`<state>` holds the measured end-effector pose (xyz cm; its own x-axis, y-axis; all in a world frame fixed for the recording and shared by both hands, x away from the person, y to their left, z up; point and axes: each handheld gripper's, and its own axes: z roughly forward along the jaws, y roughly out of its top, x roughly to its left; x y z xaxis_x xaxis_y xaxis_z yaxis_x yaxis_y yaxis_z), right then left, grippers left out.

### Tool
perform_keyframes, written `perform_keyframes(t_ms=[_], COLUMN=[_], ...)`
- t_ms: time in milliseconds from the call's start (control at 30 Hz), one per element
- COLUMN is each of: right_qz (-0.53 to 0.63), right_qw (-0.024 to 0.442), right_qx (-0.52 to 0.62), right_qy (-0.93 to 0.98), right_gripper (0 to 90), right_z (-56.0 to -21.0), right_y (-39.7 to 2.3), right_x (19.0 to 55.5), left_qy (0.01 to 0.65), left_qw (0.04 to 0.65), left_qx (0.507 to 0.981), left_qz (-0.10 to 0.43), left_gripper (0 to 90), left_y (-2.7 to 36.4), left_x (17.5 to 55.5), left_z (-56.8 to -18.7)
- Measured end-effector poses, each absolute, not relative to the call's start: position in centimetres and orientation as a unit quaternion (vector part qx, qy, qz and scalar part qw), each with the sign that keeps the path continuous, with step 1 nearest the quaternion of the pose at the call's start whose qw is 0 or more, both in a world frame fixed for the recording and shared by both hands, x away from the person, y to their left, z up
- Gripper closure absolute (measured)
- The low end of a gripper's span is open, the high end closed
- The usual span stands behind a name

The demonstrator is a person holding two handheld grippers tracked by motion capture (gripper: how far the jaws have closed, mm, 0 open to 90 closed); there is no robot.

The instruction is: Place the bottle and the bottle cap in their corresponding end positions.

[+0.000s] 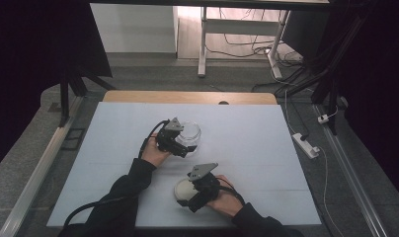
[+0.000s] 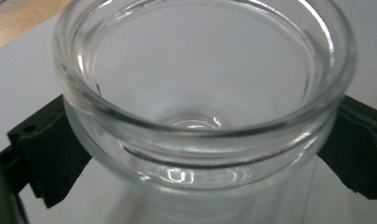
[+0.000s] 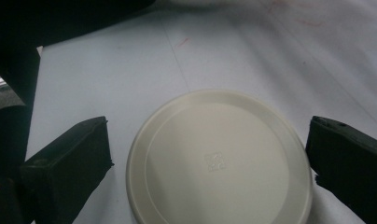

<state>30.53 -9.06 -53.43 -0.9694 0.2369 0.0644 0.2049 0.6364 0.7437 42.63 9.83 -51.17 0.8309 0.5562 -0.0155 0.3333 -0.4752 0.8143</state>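
Note:
A clear glass jar [image 1: 191, 132] stands upright, without a lid, on the pale table mat [image 1: 257, 148] near its middle. My left gripper [image 1: 185, 140] comes at it from the left, and its two black jaws press on opposite sides of the jar [image 2: 200, 93] just below the rim. A round cream lid [image 1: 182, 189] lies flat on the mat nearer the front edge. My right gripper [image 1: 188, 192] is lowered over it, open. In the right gripper view the lid [image 3: 219, 163] lies between the jaws, with a small gap at the left jaw.
The table's wooden far edge [image 1: 187, 97] runs behind the mat. A white power strip [image 1: 306, 144] and cables lie on the floor to the right, and stand legs [image 1: 202, 49] rise beyond the table. Bare mat lies right of both grippers.

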Motion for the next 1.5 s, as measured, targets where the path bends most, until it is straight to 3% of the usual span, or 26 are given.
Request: perform_keyframes(t_ms=[600,1500], right_qz=[0.441,0.464], right_qw=[0.033,0.070], right_qx=[0.135,0.178], right_qy=[0.887,0.865], right_gripper=[0.0,0.0], right_z=[-51.7,-49.1], right_y=[-10.2,-13.2], right_x=[30.3,29.8], left_qy=[0.277,0.271], left_qw=[0.455,0.476], left_qx=[0.838,0.832], left_qz=[0.118,0.089], left_gripper=[0.0,0.0], left_y=[12.0,14.9], left_x=[40.8,33.5], left_z=[-49.3,-47.8])
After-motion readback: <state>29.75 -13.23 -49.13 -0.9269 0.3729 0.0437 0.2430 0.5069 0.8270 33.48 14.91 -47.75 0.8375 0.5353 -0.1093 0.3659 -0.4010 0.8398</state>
